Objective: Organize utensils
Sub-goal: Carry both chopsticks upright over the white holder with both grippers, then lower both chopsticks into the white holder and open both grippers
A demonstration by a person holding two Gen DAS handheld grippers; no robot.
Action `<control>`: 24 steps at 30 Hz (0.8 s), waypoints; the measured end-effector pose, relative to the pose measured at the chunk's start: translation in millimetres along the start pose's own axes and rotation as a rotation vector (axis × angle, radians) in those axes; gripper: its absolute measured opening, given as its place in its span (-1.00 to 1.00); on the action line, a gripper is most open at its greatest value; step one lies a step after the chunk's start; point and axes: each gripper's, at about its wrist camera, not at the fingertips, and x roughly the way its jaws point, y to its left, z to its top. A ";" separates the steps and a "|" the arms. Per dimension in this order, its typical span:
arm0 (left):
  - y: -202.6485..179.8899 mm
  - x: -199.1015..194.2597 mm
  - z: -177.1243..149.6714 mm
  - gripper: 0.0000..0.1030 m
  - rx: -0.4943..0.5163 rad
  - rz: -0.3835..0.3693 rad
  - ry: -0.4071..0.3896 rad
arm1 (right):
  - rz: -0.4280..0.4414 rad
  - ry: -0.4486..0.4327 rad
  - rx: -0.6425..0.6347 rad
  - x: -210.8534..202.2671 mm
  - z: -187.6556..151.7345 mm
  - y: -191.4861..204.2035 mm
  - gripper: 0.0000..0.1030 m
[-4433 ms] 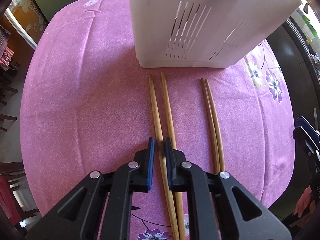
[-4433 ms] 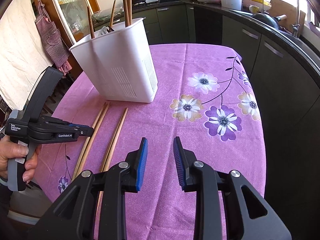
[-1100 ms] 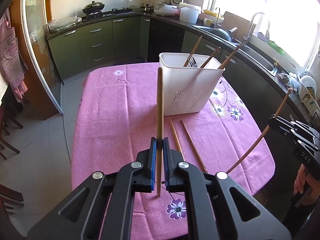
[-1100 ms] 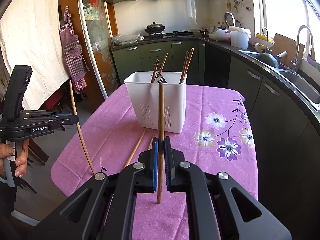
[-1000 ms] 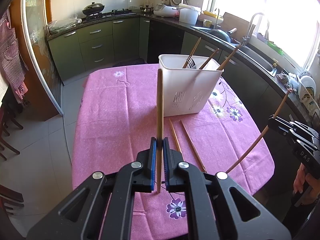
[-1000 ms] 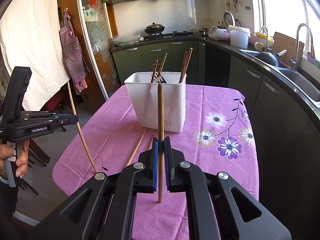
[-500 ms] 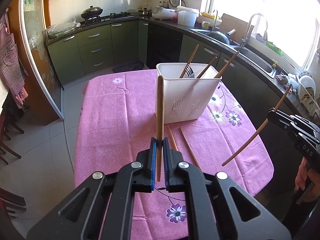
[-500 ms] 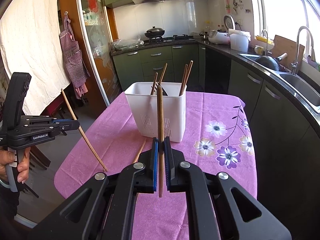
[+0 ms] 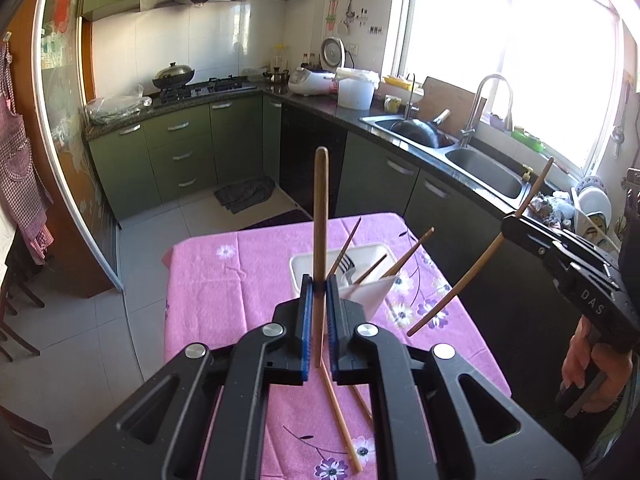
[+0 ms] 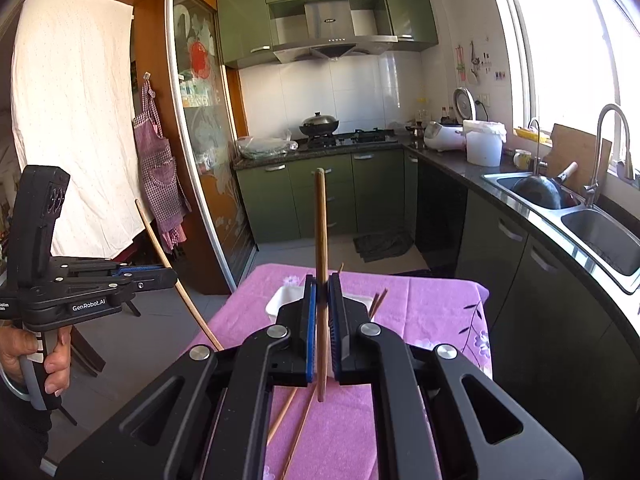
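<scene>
Tablecloth point(image 9: 208, 292), pink with printed flowers, drapes the table below both grippers, bare on its left side. White plastic holder point(image 9: 298, 268) sits just beyond the left gripper point(image 9: 316, 292), with chopsticks and a fork leaning inside. "GenRobot.AI" marks that gripper's body; "DAS" marks the right gripper point(image 10: 322, 292). Each is clamped on one slim wooden chopstick point(image 9: 320, 216) point(image 10: 321, 232). Two more chopsticks point(image 9: 340, 420) lie flat beneath them.

Black plastic left gripper point(image 9: 316, 308) and right gripper point(image 10: 322, 312), blue pads, silver screws, white lettering
</scene>
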 end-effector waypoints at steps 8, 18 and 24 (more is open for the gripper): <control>-4.0 8.7 52.4 -0.87 -0.026 -0.004 -0.093 | -0.036 -0.067 -0.012 23.2 44.5 -10.0 -0.87; 6.9 92.2 42.3 -0.87 -0.046 0.052 -0.019 | -0.045 -0.008 -0.014 88.8 40.0 -27.1 -0.87; 8.6 123.4 17.2 -0.87 -0.037 0.074 0.032 | -0.039 0.069 -0.011 123.6 14.1 -31.9 -0.86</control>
